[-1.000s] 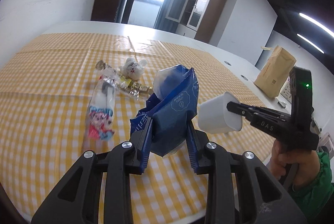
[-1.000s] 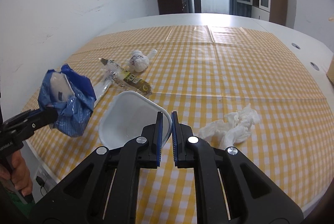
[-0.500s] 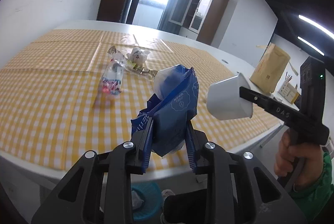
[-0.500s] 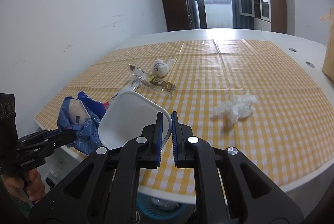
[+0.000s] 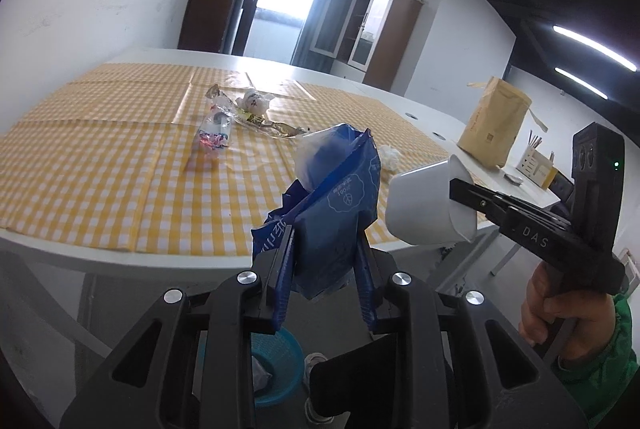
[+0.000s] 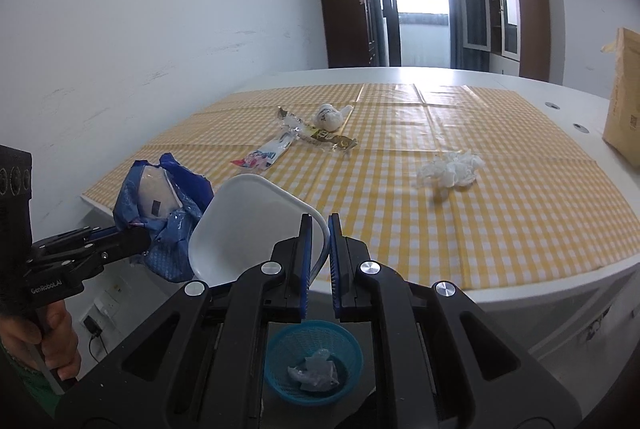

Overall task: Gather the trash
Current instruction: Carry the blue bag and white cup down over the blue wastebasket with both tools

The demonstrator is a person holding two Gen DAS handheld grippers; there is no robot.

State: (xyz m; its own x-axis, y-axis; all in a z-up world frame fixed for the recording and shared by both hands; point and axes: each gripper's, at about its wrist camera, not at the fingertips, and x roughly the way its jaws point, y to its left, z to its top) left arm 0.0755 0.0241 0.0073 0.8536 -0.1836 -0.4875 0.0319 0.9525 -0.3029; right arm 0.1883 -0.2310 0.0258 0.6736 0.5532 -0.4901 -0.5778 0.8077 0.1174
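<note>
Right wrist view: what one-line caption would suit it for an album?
Right gripper pinching a white cup's rim above a blue basket, with trash left on the checked table.

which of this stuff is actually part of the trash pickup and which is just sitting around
Part of the job:
- blue packet in the left gripper
- white cup in the right gripper
- blue basket on the floor
- wrappers, crumpled tissue and white wad on the checked cloth

Just lying about:
- brown paper bag
- pen holder
- cabinet
</note>
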